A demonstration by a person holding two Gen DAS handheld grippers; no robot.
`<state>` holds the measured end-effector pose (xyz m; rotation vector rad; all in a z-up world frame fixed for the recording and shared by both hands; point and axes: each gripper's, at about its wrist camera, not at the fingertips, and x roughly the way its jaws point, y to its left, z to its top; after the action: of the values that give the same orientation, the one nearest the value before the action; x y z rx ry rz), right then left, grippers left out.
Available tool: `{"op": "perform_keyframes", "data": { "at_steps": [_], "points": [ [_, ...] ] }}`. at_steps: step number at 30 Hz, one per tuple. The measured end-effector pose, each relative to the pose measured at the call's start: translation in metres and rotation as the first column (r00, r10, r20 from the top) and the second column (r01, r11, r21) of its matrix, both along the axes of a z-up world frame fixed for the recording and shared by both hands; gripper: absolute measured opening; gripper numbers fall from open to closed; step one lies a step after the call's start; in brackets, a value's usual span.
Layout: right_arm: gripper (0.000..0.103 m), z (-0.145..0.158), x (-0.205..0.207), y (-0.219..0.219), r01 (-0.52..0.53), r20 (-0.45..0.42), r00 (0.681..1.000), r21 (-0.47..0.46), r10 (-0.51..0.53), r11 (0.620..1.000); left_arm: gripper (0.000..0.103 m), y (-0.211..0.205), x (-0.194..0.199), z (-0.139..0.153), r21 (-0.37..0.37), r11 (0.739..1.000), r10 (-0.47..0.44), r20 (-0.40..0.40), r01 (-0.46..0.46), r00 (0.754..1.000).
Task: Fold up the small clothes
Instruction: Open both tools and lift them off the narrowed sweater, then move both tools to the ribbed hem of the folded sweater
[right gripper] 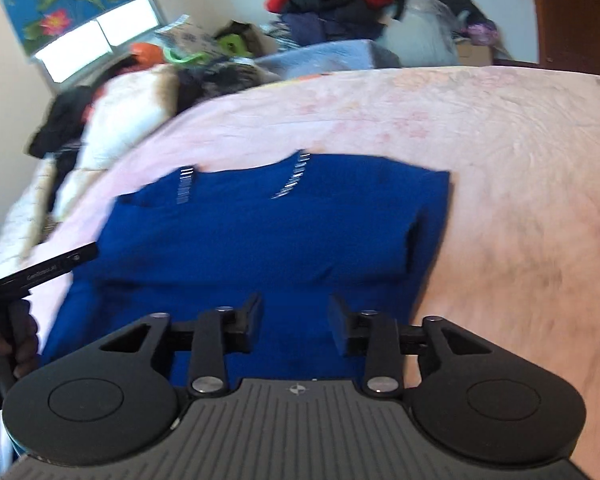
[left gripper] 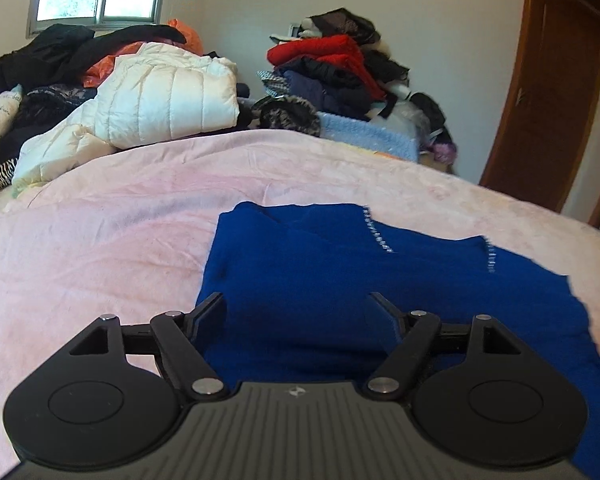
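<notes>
Lying flat on the pink blanket [left gripper: 100,240], the blue garment [left gripper: 340,272] is seen directly ahead of and beneath both grippers, its sides partly folded inward. The left gripper [left gripper: 298,312] is held with fingers spread wide above the cloth, nothing gripped. The right gripper [right gripper: 296,320] is likewise parted and empty. Beyond them, a white puffer jacket [left gripper: 168,100] and piled clothes [left gripper: 332,68] are visible.

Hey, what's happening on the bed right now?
A person is folding a blue knit top spread on a pink blanket. Its sides look already folded in. The left claw and right claw both hover open over its near edge, gripping nothing. Piles of clothes sit behind.
</notes>
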<state>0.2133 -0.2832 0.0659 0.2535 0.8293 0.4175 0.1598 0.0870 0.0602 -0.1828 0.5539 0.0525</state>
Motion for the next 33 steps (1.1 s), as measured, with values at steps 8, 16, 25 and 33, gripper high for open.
{"op": "perform_keyframes", "data": {
  "at_steps": [8,16,25,33],
  "points": [
    [0.051,-0.014,-0.121,-0.008,-0.043,-0.137,0.989,0.126,0.060,0.991,0.081,0.023,-0.127,-0.001,-0.217,0.976,-0.047,-0.067,0.032,0.997],
    [0.054,-0.026,-0.175,-0.028,0.064,-0.252,0.968,0.255,0.002,0.965,0.081,0.067,-0.185,-0.032,-0.449,0.887,0.005,-0.224,-0.108,0.975],
    [0.058,-0.026,-0.208,-0.052,0.140,-0.279,0.958,0.271,-0.061,0.952,0.082,0.090,-0.207,-0.047,-0.595,0.798,-0.083,-0.260,-0.092,0.962],
    [0.059,-0.042,-0.230,-0.071,0.182,-0.334,0.940,0.322,-0.068,0.929,0.082,0.088,-0.208,-0.068,-0.785,0.618,-0.318,-0.287,-0.032,0.903]
  ]
}}
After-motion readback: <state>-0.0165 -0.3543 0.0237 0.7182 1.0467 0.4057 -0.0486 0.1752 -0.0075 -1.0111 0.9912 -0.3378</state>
